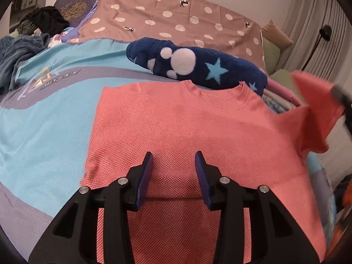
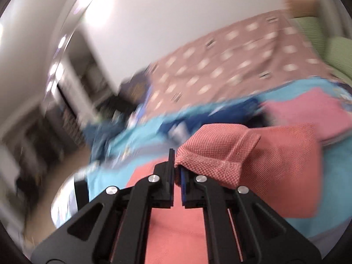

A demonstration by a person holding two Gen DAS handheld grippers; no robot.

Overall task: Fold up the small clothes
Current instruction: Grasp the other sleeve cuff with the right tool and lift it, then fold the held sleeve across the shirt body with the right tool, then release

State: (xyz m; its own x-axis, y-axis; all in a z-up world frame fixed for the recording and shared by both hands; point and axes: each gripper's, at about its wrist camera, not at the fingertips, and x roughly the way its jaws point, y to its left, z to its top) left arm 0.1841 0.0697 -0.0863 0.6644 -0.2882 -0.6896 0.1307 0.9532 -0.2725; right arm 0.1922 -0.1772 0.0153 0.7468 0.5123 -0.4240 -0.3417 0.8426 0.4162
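Observation:
A small coral-pink knit t-shirt (image 1: 176,127) lies flat on the bed, neck away from me. My left gripper (image 1: 173,160) is open and empty just above its lower middle. My right gripper (image 2: 177,167) is shut on the shirt's right sleeve (image 2: 220,154) and holds it lifted off the bed; in the left wrist view that sleeve (image 1: 312,101) hangs raised at the right edge, with the right gripper's body mostly out of frame. The right wrist view is motion-blurred.
A navy fleece garment with white spots and blue stars (image 1: 198,63) lies just beyond the shirt's collar. A light-blue blanket (image 1: 44,121) and a brown dotted sheet (image 1: 176,15) cover the bed. A clothes pile (image 1: 33,28) sits far left. Folded pink clothes (image 2: 308,110) lie at right.

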